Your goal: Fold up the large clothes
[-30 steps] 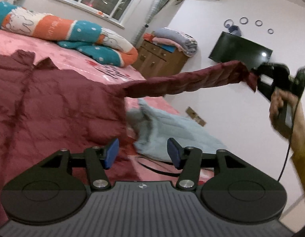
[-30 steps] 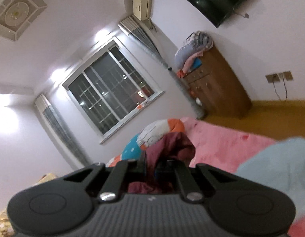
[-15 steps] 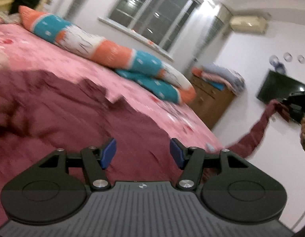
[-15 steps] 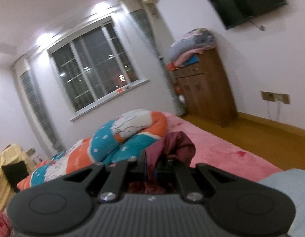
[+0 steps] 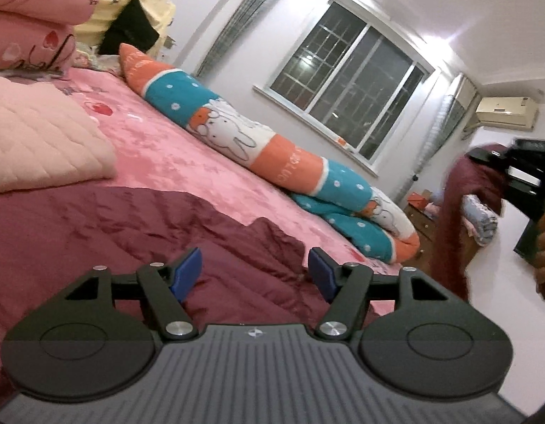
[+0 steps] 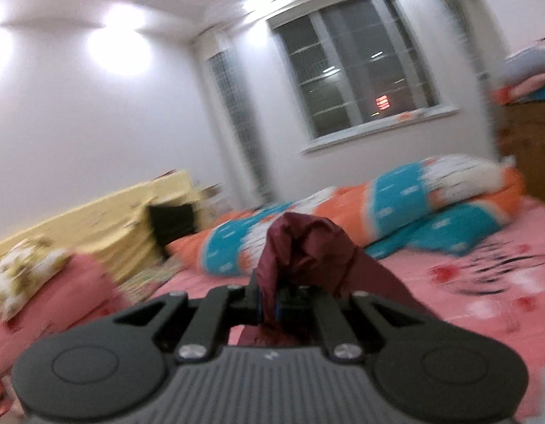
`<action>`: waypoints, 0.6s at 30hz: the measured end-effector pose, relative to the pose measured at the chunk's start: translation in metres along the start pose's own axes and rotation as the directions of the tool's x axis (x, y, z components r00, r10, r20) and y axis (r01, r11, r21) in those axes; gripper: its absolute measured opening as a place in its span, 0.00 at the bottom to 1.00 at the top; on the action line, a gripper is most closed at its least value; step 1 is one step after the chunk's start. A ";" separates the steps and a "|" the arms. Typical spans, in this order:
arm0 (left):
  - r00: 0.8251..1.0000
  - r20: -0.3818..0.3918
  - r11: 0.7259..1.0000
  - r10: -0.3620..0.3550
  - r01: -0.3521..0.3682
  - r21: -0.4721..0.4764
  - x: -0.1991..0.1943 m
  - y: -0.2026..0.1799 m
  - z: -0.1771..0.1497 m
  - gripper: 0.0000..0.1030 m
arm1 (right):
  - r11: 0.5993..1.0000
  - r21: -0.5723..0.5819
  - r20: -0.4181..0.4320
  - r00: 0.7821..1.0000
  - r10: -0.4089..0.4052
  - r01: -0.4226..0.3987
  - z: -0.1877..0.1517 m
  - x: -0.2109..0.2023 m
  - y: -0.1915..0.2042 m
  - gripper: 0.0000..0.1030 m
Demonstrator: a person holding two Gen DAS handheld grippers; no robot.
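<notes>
Both tools are showing clearly. The right tool (image 6: 269, 305) is clamping a bunched fold of the maroon garment (image 5: 138, 233), its blue pads pressed together on the cloth, which is rising in a crumpled peak just beyond the fingertips and trailing down under the tool body. From the left wrist view, that same right tool (image 5: 520, 173) is being held up at the right edge of the frame, with a long strip of the garment hanging down from it toward the bed. The left tool (image 5: 255, 272) is hovering with its blue pads (image 5: 187, 274) wide apart, gripping nothing, just above the garment's main body. That main body is lying spread and wrinkled across the pink bed (image 5: 187, 162), filling the near part of the bedspread.

Further out, a long orange, teal and white bolster (image 5: 258, 141) printed with rabbits is lying along the far side of the bed. A quilted pale pink blanket (image 5: 42, 145) is sitting at the left, touching the garment's edge, with pink pillows (image 5: 32, 17) stacked behind it. A barred window (image 5: 350, 70) is showing dark on the far wall, and an air conditioner (image 5: 505, 115) is hanging high to its right. The right wrist view is blurred.
</notes>
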State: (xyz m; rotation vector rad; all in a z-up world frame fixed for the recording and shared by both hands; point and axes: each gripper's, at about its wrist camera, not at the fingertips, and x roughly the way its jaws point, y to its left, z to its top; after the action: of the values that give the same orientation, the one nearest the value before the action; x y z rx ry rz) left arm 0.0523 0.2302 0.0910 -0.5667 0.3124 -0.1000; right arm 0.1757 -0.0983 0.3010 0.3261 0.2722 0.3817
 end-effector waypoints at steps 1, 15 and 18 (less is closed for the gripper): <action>1.000 0.000 1.000 0.005 -0.005 0.002 0.000 0.003 0.003 0.77 | 1.000 -0.002 -0.021 0.999 0.027 -0.027 -0.008 0.012 0.006 0.03; 0.996 0.035 0.990 0.077 -0.073 -0.122 -0.003 0.014 0.002 0.78 | 0.987 0.086 -0.327 0.932 0.157 -0.136 -0.150 0.120 0.042 0.03; 0.996 0.029 0.988 0.079 -0.074 -0.136 -0.005 0.014 0.001 0.78 | 0.990 0.090 -0.363 0.922 0.135 -0.110 -0.170 0.126 0.039 0.04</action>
State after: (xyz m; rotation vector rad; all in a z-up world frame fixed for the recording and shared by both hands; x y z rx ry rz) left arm 0.0480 0.2434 0.0858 -0.6889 0.3091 0.0051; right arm 0.2218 0.0310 0.1351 0.3380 0.6371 0.5594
